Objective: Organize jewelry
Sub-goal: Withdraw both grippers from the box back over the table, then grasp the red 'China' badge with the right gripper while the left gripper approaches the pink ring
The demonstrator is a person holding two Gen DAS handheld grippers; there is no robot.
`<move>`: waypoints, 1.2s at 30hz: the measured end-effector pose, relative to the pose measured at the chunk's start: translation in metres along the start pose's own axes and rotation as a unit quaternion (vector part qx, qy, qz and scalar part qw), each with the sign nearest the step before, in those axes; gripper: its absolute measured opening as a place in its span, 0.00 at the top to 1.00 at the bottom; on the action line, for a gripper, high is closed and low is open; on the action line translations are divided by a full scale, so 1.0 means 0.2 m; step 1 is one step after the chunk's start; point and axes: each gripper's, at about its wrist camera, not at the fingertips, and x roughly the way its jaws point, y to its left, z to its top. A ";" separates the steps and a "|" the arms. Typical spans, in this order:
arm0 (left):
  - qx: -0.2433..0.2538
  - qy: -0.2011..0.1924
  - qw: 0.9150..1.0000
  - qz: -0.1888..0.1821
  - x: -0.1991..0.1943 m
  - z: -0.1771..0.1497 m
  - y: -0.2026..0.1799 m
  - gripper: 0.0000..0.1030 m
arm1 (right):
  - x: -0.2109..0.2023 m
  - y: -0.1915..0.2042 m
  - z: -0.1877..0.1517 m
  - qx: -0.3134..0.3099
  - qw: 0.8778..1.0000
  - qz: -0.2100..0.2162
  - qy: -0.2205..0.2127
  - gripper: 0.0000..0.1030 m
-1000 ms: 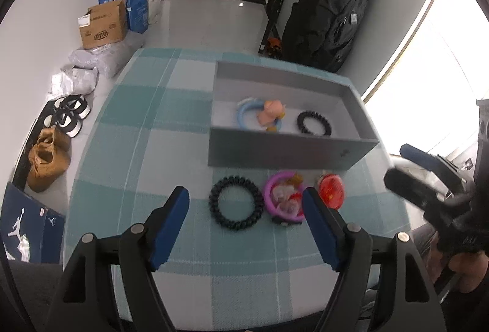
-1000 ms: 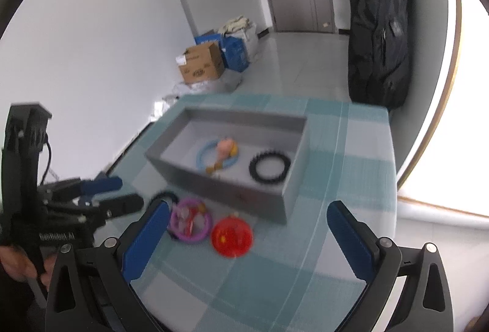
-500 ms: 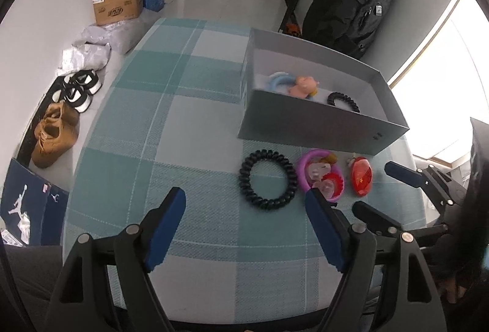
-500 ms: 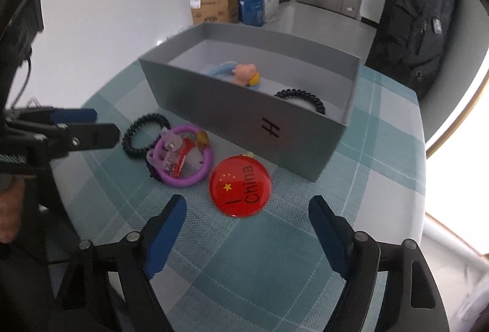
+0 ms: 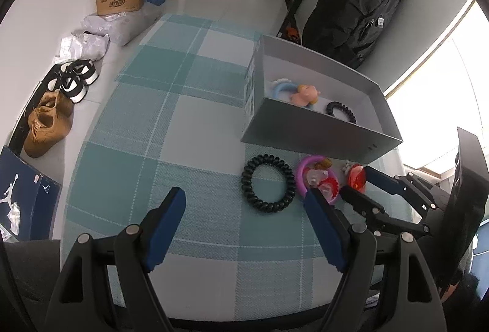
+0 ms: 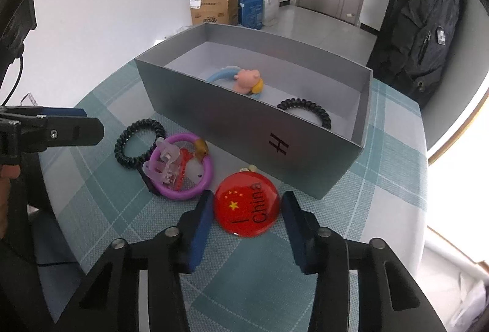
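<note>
Box (image 6: 244, 118) on the desk (image 6: 382, 179), ring toy (image 6: 241, 78) and hair tie (image 6: 305, 110) inside it, before it a row: coil tie (image 6: 139, 142), ring (image 6: 180, 168), badge (image 6: 246, 203), backpack (image 6: 424, 26) behind.

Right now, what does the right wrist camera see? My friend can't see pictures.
The right gripper sits low over a checked table, jaws open on either side of a red badge. Left of the badge lie a purple ring and a black coil band. Behind stands a grey box.
</note>
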 end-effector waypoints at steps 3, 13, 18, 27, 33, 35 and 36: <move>0.001 0.002 1.000 -0.004 0.00 0.00 -0.01 0.25 | 0.01 0.01 0.01 0.000 1.000 0.004 0.001 0.59; 0.021 -0.011 0.999 -0.033 -0.02 -0.01 -0.05 0.25 | -0.06 -0.05 -0.02 0.036 0.999 0.031 -0.009 0.59; 0.046 -0.014 0.997 -0.062 -0.03 -0.02 -0.12 0.26 | -0.10 -0.11 -0.03 0.061 0.997 0.044 -0.016 0.59; 0.099 0.010 0.994 -0.056 0.07 0.00 -0.28 0.65 | -0.15 -0.17 -0.03 0.086 0.995 0.043 -0.028 0.59; 0.080 -0.006 0.996 -0.043 0.08 0.04 -0.24 0.65 | -0.15 -0.18 -0.04 0.091 0.994 0.049 -0.032 0.59; 0.077 -0.002 0.996 -0.039 0.11 0.06 -0.23 0.80 | -0.16 -0.18 -0.04 0.093 0.994 0.052 -0.034 0.59; 0.080 0.002 0.996 -0.037 0.12 0.06 -0.24 0.84 | -0.16 -0.18 -0.04 0.093 0.994 0.053 -0.035 0.59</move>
